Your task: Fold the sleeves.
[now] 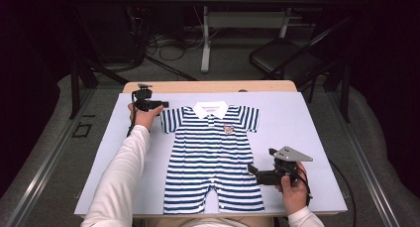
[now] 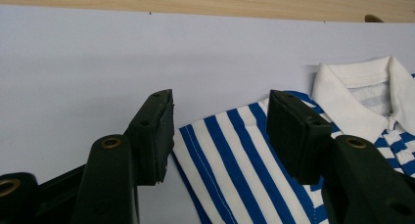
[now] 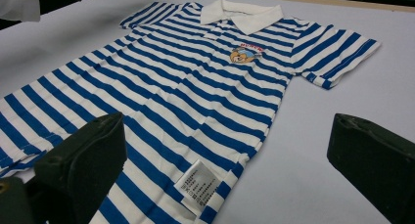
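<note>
A: Closest to us, the right gripper [image 1: 253, 170] sits low over the tabletop [image 1: 317, 138], by the hem side of that striped romper [image 1: 214, 157].

B: Are its jaws pinching anything?

A: No. In the right gripper view they stand spread wide, one over the blue and white cloth, the other over bare tabletop. The side edge of the romper runs between them, with the small white care label [image 3: 198, 186] turned out there. Nothing is pinched.

B: And the romper itself?

A: Lying flat, face up, in the middle of the pale tabletop, legs toward the person, white collar [image 1: 210, 108] at the far end. There's a little cartoon badge [image 1: 228, 128] on the chest.

B: Farther off, the left one?

A: The left gripper [image 1: 162, 104] is up at the far sleeve [image 1: 171, 120], held by a hand in a white sleeve. From its own view the jaws are about half spread with the sleeve's edge between them, low over the cloth. I see a gap on each side, so they aren't pressing on it.

B: Beyond that?

A: A wooden edge [image 2: 195, 1] past the pale sheet, then a dark chair [image 1: 282, 58] and cables on the floor
</note>
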`<state>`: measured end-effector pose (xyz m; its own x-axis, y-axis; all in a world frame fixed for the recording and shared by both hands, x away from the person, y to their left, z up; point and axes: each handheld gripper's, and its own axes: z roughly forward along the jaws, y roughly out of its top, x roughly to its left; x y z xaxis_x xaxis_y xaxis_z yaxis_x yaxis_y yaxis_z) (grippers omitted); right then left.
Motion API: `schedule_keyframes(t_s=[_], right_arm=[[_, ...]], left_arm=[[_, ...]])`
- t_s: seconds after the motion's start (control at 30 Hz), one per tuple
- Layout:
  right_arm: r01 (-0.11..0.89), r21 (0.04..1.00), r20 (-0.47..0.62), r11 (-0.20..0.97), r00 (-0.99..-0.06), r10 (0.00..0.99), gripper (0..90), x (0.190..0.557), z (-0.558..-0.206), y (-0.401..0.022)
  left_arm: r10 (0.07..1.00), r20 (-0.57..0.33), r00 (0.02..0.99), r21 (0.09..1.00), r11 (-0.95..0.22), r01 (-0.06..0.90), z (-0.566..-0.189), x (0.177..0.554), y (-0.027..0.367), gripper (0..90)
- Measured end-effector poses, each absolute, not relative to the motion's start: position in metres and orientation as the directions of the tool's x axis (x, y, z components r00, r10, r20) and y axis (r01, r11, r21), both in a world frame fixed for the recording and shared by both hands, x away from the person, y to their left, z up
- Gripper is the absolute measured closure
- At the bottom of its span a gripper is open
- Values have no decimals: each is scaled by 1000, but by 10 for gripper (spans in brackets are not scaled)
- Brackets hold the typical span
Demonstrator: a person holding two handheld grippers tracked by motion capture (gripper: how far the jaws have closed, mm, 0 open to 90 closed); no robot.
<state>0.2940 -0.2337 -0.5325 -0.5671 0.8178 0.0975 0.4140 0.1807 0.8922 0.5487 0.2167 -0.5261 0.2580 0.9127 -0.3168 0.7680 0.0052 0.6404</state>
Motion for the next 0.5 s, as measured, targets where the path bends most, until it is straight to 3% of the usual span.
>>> schedule_keyframes(t_s=[0.23, 0.5], right_arm=[[413, 892, 97, 182, -569, 816, 9, 294, -533, -233], [413, 892, 97, 183, -570, 816, 10, 294, -533, -234]], left_arm=[[914, -334, 230, 620, 29, 784, -533, 552, 218, 445], [916, -340, 214, 594, 33, 804, -539, 554, 219, 509]])
